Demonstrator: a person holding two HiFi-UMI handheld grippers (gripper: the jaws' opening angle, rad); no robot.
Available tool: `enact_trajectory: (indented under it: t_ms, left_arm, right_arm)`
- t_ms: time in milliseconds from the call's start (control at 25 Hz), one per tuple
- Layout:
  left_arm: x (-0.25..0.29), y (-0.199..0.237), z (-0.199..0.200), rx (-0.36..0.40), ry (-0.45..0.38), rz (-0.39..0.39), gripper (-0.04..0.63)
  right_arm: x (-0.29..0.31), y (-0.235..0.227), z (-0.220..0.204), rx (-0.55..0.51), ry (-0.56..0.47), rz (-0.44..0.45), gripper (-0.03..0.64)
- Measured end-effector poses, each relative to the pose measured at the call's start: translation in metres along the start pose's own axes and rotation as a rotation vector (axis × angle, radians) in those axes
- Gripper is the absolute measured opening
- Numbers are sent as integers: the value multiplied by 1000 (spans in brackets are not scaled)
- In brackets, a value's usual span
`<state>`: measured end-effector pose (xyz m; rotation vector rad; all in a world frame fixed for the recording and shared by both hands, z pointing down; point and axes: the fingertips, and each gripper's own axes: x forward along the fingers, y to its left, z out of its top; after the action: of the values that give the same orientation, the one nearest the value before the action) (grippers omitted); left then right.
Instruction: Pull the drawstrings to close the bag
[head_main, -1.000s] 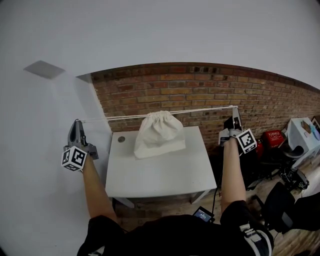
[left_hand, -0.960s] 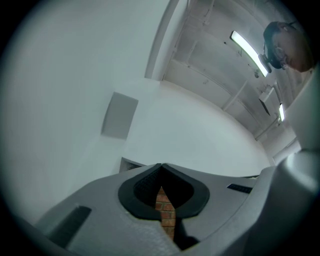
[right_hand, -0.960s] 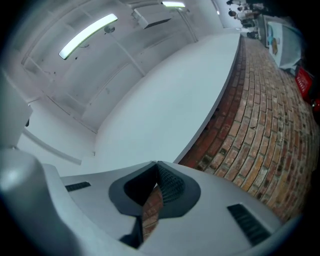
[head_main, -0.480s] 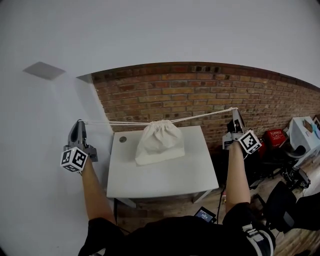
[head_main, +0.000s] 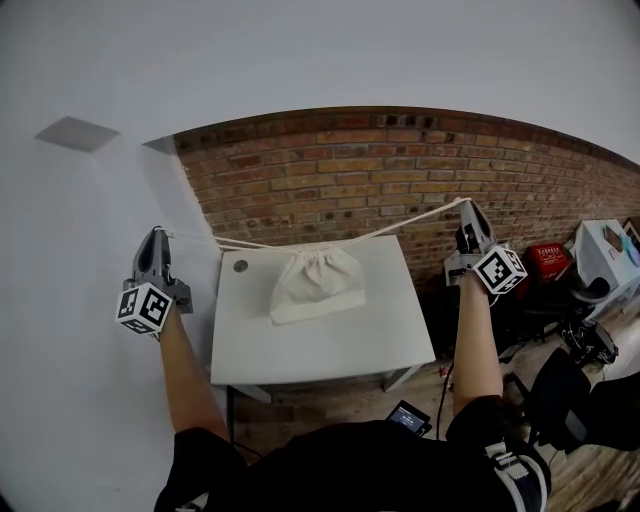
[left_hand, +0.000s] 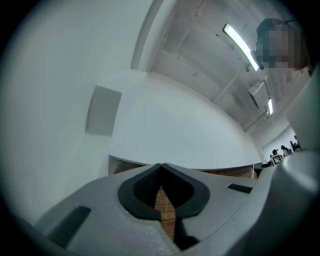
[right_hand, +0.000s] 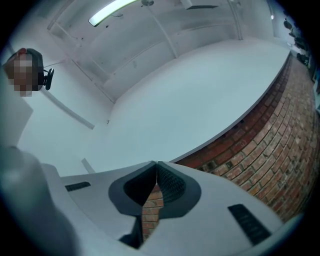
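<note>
Both tools are clamped right down, jaws pinched together at the tips with only a sliver of gap further back. The bag (head_main: 318, 285) is the white cloth one, sitting on the white worktop (head_main: 330, 345) toward the back edge, close to the brick wall (head_main: 400, 180). Its mouth is at the wall end and looks bunched up.

The left tool (head_main: 155, 236) (left_hand: 160, 166) is well out to the left of the bag, past the worktop's edge, and it's nipping the end of the left drawstring (head_main: 225, 242). That cord runs from the bag's gathered neck straight out to the jaw tips. The right tool (head_main: 467, 207) (right_hand: 155, 164) is well out to the right of the bag and a bit higher in the head view, closed on the right drawstring (head_main: 405, 224), which slopes up from the neck to its tips. In the gripper views you can't actually see the cords, just the shut jaws with brick showing through the gap.

There's a small round dark thing (head_main: 240, 266) on the worktop just left of the bag. A red object (head_main: 545, 272) sits on the floor far to the bag's right.
</note>
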<state>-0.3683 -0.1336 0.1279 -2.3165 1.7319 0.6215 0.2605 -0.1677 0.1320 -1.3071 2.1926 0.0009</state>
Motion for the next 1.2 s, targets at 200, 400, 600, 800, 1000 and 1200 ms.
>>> enact_trajectory:
  t_ms: [200,400,600,800,1000,1200]
  left_arm:
    - [4,-8,10,13,-16,-27,15]
    - [7,-21,20,14,-52,-67,15]
    - [12,-36,21,20,-26,-106,15]
    - [19,-43,28,-1,-42,-137,15]
    - [18,-43,25,-76,-49,-169,15]
    - [25,-53,11,-120,-16,-204,15]
  right_arm:
    - [5,6,10,-84,22,4,11]
    - [8,17,9,-196,70,16,11]
    - [9,31,7,-322,133,33,11]
    - [15,38,10,-414,179,58,11]
    - [11,38,9,-457,182,57,11]
    - [6,35,4,-474,211,65,11]
